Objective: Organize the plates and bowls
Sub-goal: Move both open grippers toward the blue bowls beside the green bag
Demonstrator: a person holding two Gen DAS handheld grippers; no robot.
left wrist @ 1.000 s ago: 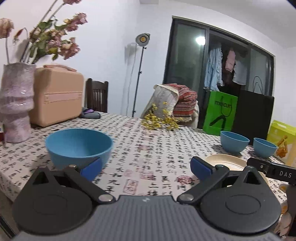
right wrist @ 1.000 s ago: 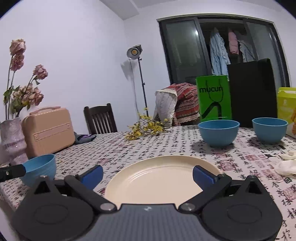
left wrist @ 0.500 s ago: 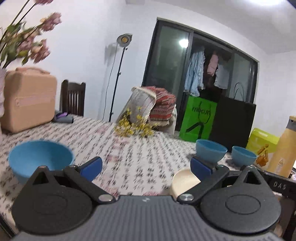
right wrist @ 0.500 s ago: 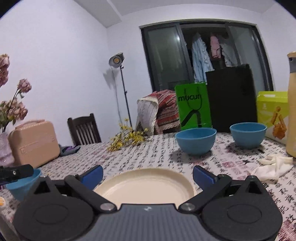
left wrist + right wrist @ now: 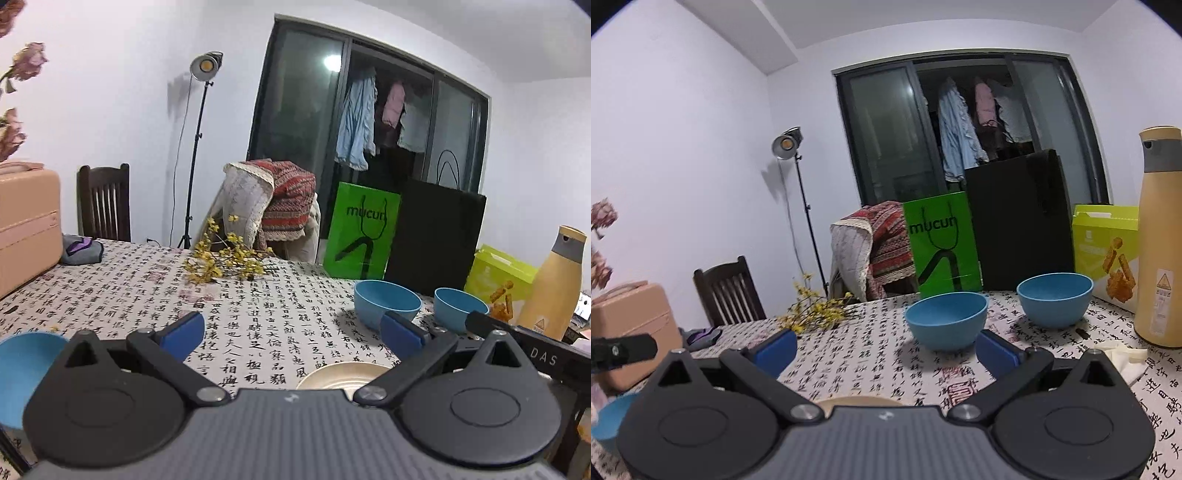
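Observation:
Two blue bowls stand side by side at the far right of the table: the nearer blue bowl [image 5: 946, 319] [image 5: 387, 302] and the farther blue bowl [image 5: 1055, 300] [image 5: 460, 308]. A third blue bowl [image 5: 26, 369] [image 5: 609, 421] sits at the near left edge. A cream plate [image 5: 341, 374] [image 5: 857, 400] lies close in, mostly hidden behind both gripper bodies. My left gripper [image 5: 291, 328] hovers open and empty above the tablecloth. My right gripper [image 5: 886, 349] is open too, empty, in front of the nearer bowl.
A tall yellow bottle [image 5: 1158, 236], a lime snack box [image 5: 1104, 247], green bag [image 5: 942, 243] and black bag [image 5: 1023, 218] line the far right. Yellow flower sprigs [image 5: 225, 260], a peach case [image 5: 26, 225] and white tissue [image 5: 1126, 356] lie on the calligraphy tablecloth [image 5: 258, 314].
Both grippers have swung rightward and tilted up. The plate has sunk out of the right wrist view, and the left bowl has slid to the left edge. Both stay open.

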